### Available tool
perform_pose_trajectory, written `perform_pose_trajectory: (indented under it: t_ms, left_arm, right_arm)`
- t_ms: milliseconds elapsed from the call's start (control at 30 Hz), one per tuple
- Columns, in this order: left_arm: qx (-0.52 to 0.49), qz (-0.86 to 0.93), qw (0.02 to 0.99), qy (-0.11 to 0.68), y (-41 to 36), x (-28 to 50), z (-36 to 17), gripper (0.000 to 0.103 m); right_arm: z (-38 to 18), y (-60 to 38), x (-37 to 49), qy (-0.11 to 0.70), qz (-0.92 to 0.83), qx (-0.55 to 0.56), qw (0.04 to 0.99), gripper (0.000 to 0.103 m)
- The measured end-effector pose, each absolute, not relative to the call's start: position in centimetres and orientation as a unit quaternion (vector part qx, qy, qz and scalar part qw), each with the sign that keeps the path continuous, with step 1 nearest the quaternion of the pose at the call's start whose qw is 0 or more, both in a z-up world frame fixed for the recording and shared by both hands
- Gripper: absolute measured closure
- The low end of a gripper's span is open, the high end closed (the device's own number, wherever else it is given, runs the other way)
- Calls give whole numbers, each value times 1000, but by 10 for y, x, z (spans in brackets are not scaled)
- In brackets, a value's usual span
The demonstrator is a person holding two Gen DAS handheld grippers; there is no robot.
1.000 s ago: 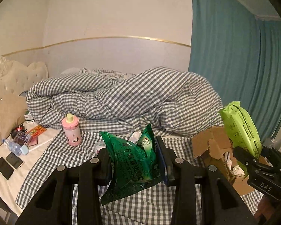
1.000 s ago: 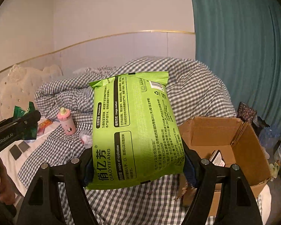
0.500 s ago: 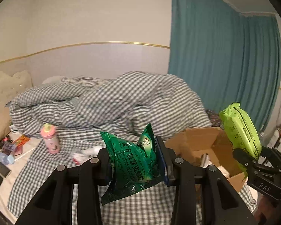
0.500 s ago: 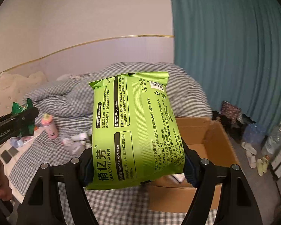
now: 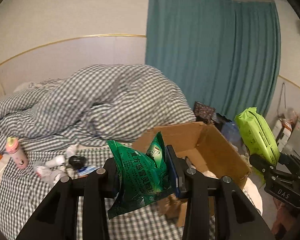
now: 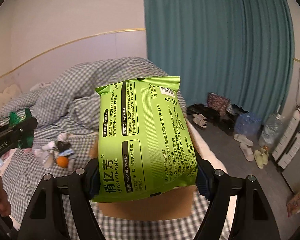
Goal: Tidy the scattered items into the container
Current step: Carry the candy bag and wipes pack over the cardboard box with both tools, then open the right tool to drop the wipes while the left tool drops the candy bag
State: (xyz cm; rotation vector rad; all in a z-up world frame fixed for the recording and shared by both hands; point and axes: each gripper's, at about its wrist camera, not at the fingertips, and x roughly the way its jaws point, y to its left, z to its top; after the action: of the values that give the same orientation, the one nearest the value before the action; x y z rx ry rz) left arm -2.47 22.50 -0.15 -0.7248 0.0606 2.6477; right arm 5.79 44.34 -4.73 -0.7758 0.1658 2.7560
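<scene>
You could barely see the cardboard box point(image 6: 150, 208) from the right wrist; the lime wipes pack point(image 6: 142, 140) covered nearly all of it. From the left wrist, the green sachet bag point(image 5: 138, 172) hid the box's near corner. The small heap on the bedsheet point(image 5: 60, 166) was too blurred to identify.

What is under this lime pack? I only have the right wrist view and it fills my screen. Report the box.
Observer: The cardboard box that the lime pack hides from you stands open, mouth up, with pale things lying at its bottom.
Operator: Now report the left claw's load.
Observer: The left claw is shut on a crumpled dark green bag, held in front of the box's near wall.
</scene>
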Motion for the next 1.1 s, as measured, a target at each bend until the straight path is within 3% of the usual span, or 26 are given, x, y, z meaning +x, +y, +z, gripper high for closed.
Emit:
perform_pose_trajectory:
  t_ms: [367,800,1100]
  left_arm:
    - [-267,935,229,52,292,-40,-21,64]
    - [-295,925,232,54,311,-78,-49,64]
    - [-307,921,234,58,320,-95,-66,64]
  right_arm:
    - [-76,494,38,73,935,-308,161,29]
    - [-121,506,-19,68,921,-362,126,28]
    - [-121,505,-25,39,926,-341,156,14]
